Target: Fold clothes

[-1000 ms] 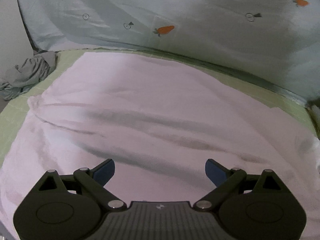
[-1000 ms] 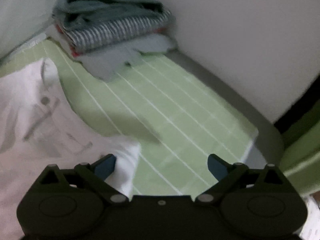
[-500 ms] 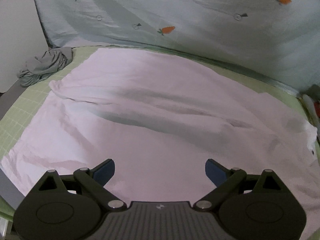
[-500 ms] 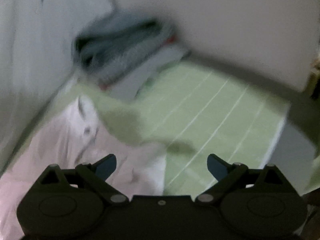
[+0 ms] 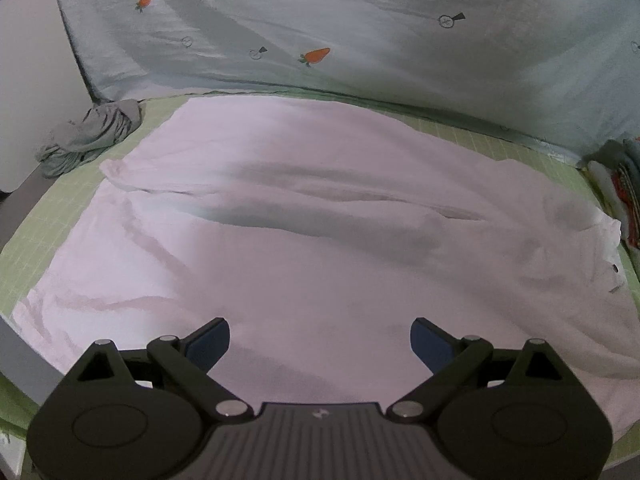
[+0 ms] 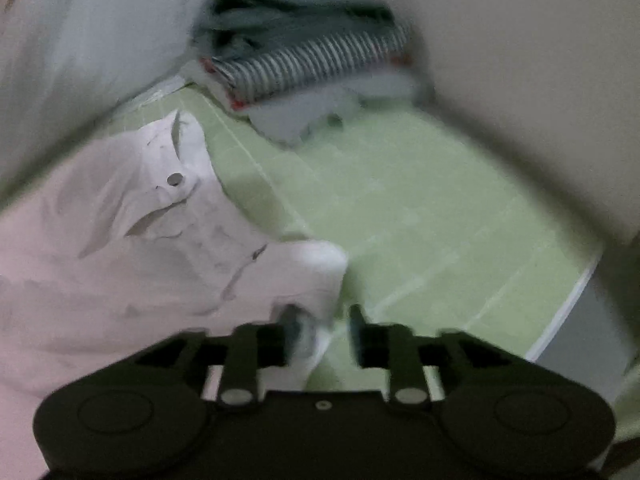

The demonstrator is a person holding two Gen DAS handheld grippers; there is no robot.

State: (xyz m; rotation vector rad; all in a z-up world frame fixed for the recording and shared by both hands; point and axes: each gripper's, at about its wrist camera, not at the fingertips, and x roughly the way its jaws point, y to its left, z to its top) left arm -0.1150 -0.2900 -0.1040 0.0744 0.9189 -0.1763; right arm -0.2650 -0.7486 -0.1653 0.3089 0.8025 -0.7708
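Observation:
A pale pink button shirt [image 5: 320, 220] lies spread and wrinkled over the green grid mat [image 5: 52, 220]. My left gripper [image 5: 320, 340] hovers open above the shirt's near part, with nothing between its blue pads. In the right wrist view the shirt [image 6: 140, 260] shows its button [image 6: 175, 179] and a folded corner [image 6: 316, 268] at the right. My right gripper [image 6: 324, 328] is at that corner with its jaws closing. The cloth edge sits between them against the left finger, and a strip of mat still shows beside the right finger.
A crumpled grey garment [image 5: 88, 136] lies at the mat's far left corner. A stack of folded clothes [image 6: 304, 56], striped one in the middle, stands beyond the shirt's collar end. A pale carrot-print sheet [image 5: 320, 20] hangs behind. The mat's right edge [image 6: 580, 320] drops off close by.
The left gripper drew back, so more of the shirt shows. The right gripper swung toward the shirt's corner and its jaws went from wide apart to nearly together around the cloth edge.

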